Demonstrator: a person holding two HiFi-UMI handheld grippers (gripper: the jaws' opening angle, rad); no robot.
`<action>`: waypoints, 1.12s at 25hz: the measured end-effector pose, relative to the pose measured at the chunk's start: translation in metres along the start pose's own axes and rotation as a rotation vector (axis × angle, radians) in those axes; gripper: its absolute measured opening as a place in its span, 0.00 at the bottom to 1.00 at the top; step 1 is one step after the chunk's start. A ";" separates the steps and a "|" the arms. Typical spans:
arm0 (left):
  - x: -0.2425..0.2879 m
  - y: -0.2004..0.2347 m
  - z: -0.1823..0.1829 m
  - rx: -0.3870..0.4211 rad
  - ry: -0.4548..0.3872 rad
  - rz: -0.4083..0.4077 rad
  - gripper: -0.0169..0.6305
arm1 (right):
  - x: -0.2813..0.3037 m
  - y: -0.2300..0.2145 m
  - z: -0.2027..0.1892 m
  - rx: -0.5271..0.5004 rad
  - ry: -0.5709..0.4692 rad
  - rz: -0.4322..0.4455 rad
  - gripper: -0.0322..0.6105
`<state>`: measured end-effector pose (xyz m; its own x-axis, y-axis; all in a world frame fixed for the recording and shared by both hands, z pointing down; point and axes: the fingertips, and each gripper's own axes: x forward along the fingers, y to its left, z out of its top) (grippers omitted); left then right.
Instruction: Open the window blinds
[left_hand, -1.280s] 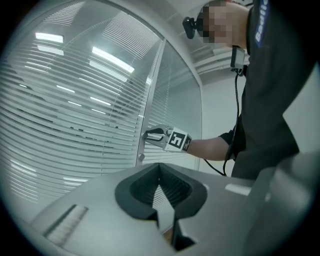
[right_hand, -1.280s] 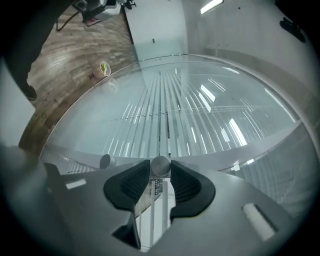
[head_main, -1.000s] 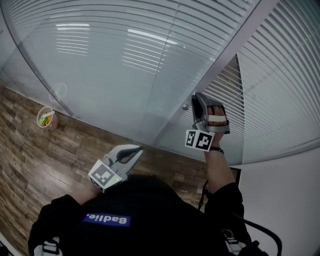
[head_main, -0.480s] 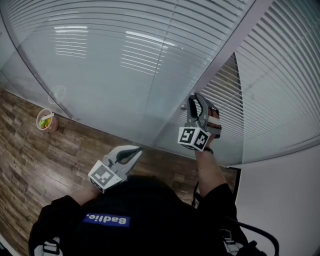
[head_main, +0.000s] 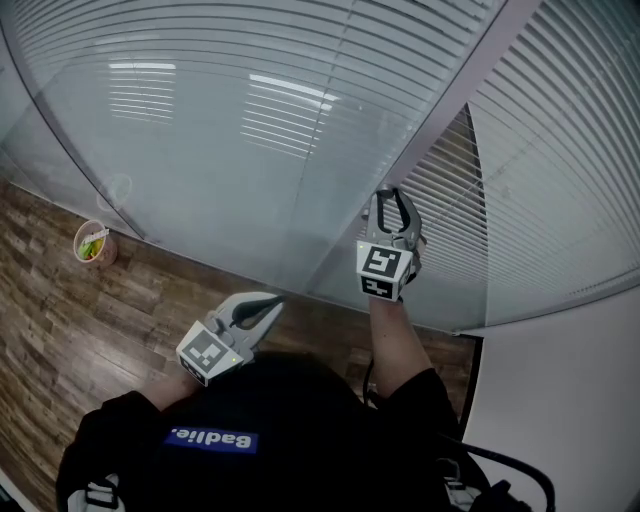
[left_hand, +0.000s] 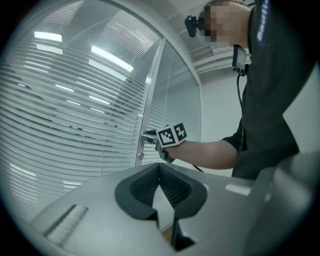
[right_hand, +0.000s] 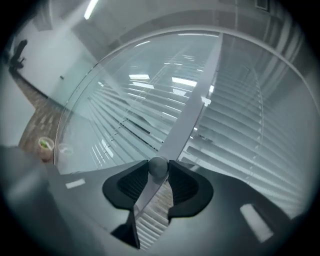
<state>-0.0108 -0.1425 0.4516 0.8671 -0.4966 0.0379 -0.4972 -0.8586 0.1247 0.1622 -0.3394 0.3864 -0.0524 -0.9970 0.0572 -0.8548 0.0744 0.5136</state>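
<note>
The right gripper (head_main: 391, 203), its jaws just opened wider, is closed around the small round knob (right_hand: 158, 166) straight ahead on the frame post (right_hand: 192, 105) beside the blinds (right_hand: 235, 125), while the left gripper (head_main: 262, 306), closed on nothing, is seen well apart.

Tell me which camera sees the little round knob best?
The right gripper view: the round knob sits big and close between the right hand-held gripper's jaws, which have just been opening. In the head view that gripper mostly hides it. In the left gripper view it is too far to make out.
</note>
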 end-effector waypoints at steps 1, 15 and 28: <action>0.000 0.000 0.000 0.000 -0.001 0.000 0.03 | 0.000 -0.001 0.000 0.068 0.002 -0.002 0.25; -0.004 0.003 0.002 0.000 -0.011 -0.013 0.03 | 0.001 -0.014 -0.006 0.742 0.003 0.030 0.25; 0.001 0.005 0.001 -0.020 -0.027 -0.005 0.03 | -0.005 -0.002 0.004 -0.191 0.023 0.040 0.39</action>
<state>-0.0126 -0.1472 0.4509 0.8685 -0.4955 0.0107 -0.4917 -0.8587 0.1442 0.1618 -0.3343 0.3815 -0.0711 -0.9925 0.0995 -0.7386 0.1194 0.6635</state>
